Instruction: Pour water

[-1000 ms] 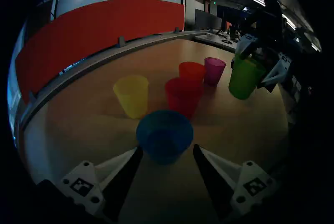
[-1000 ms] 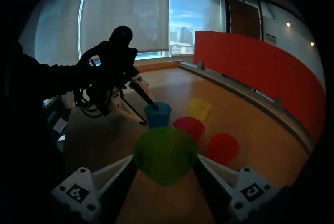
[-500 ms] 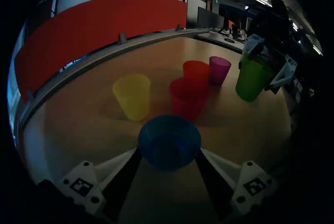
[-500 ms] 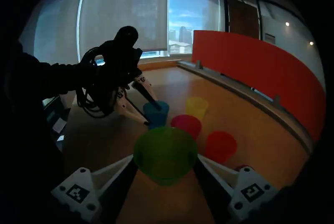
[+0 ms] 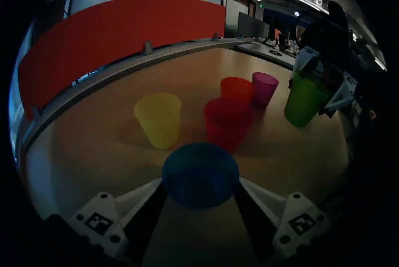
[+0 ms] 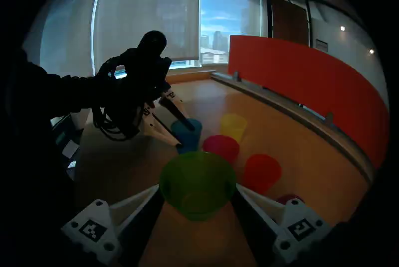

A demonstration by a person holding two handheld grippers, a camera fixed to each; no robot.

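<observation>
Blue cup (image 5: 200, 170) in L gripper (image 5: 200, 183), green cup (image 6: 198, 175) in R gripper (image 6: 198, 188), apart

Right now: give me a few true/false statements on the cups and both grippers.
1. The left gripper grips the blue cup. True.
2. The right gripper grips the yellow cup. False: it grips the green cup; the yellow cup stands free on the table.
3. The purple cup lies on its side. False: it stands upright.
4. The near red cup and the far red cup both stand upright. True.
</observation>
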